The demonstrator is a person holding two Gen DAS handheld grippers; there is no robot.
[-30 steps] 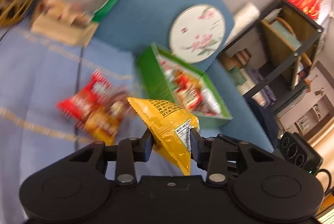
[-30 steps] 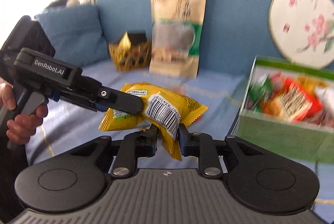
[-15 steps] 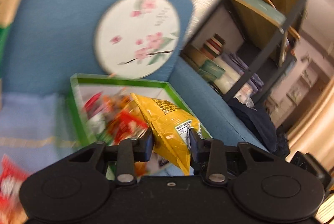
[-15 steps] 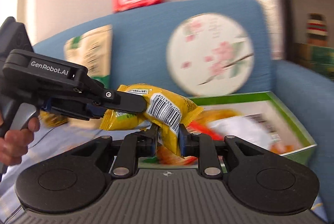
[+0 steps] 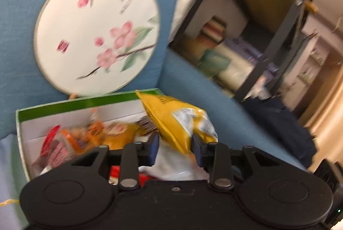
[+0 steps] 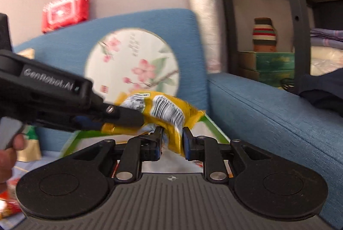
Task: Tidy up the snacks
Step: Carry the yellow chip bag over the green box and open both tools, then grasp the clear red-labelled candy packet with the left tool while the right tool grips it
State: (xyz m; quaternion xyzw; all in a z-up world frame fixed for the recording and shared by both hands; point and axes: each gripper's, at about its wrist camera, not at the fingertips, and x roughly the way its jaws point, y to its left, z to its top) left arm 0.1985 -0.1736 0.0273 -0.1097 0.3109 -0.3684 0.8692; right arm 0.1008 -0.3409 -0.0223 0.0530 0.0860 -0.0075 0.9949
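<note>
A yellow snack bag [image 5: 173,120] is held by both grippers at once. My left gripper [image 5: 175,145] is shut on one end of it; my right gripper [image 6: 171,141] is shut on the other end [image 6: 169,114]. The bag hangs over the right part of a green snack box [image 5: 81,103] with white inner walls, which holds several red, orange and yellow packets. In the right wrist view the left gripper's black body [image 6: 53,99] reaches in from the left, and the green box rim [image 6: 81,135] shows beneath.
The box sits on a blue sofa [image 6: 268,122] below a round flowered fan [image 5: 96,30]. A black metal shelf [image 5: 278,37] with books stands to the right. A red pack [image 6: 64,11] lies on the sofa back. Loose red snacks [image 6: 8,204] lie at the left.
Both grippers have carried the yellow bag to the right, from over the sofa seat and loose snacks to over the green box. Both stay shut on the bag.
</note>
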